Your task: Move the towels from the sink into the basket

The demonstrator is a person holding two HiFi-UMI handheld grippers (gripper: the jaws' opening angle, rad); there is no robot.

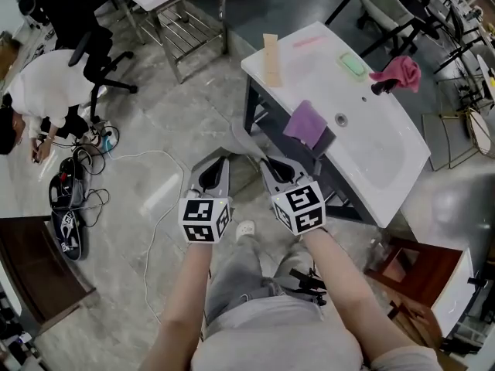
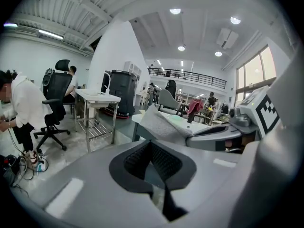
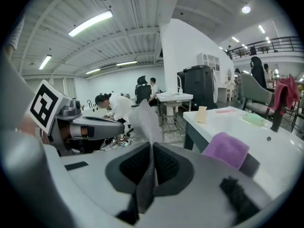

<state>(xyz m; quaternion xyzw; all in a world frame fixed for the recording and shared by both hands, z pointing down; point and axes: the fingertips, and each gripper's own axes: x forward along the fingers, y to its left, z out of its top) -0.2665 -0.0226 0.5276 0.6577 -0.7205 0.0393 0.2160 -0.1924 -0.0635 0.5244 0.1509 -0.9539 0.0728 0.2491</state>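
Overhead, three towels are in sight. A grey towel (image 1: 246,141) is stretched in the air between the two grippers, clear of the sink (image 1: 390,172). A purple towel (image 1: 305,122) is draped over the sink's front rim, and a pink towel (image 1: 401,72) hangs on the faucet (image 1: 379,88) at the back. The left gripper (image 1: 216,162) and right gripper (image 1: 268,162) sit side by side, tips at the grey towel's lower edge. One green pad (image 1: 353,66) and one beige block (image 1: 271,59) lie on the sink's flat top, and the basin shows only its drain (image 1: 340,119).

In the left gripper view, the left gripper (image 2: 153,165) has its jaws drawn to a narrow slit with grey cloth in it, and the grey towel (image 2: 161,122) rises just past the tips.

In the right gripper view, the right gripper (image 3: 151,167) is clamped on the grey towel (image 3: 145,120), which stands up from the seam. The purple towel (image 3: 227,148) lies on the sink rim to its right
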